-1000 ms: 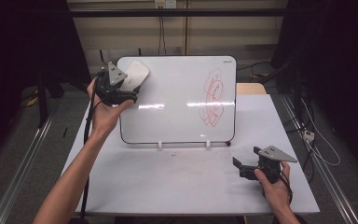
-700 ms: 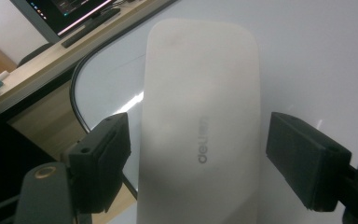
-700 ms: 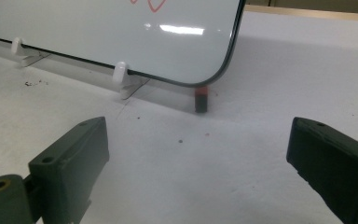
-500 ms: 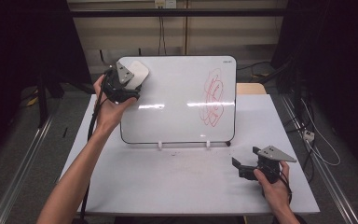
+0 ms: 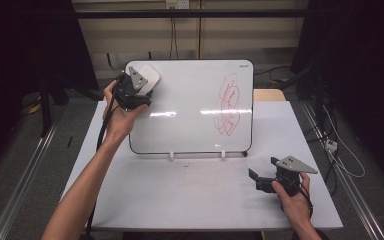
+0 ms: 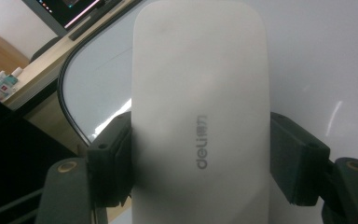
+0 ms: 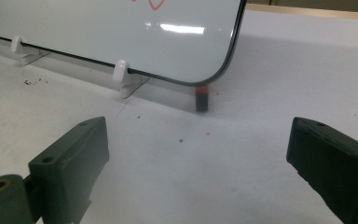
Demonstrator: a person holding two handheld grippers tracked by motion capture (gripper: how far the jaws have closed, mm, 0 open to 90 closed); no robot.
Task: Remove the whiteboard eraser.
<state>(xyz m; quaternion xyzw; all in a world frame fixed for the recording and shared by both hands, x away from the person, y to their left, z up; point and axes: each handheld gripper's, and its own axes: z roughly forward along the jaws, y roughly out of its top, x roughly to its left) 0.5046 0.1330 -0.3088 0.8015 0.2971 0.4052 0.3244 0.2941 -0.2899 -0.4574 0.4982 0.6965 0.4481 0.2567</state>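
My left gripper (image 5: 139, 86) is up at the top-left corner of the whiteboard (image 5: 190, 107), jaws clamped on the 2 long sides of a white eraser (image 5: 146, 76). In the left gripper view the eraser (image 6: 200, 116) stands between both black jaw pads, grey "deli" lettering on its back, and the board's rounded black-edged corner (image 6: 70, 93) sits just behind it; I cannot tell whether the eraser actually touches the board surface. The whiteboard leans back on the white table (image 5: 195, 200), propped on 2 small white clip feet (image 5: 170, 155) along its bottom edge. Red scribble (image 5: 228, 104) is on the board's right part, well apart from the eraser. My right gripper (image 5: 261, 181) is low over the table near the front-right, in front of the board's bottom-right corner, jaws spread wide with nothing between them. In the right gripper view, a small dark piece with a red top (image 7: 201, 99) stands just under the board's corner; too small to identify.
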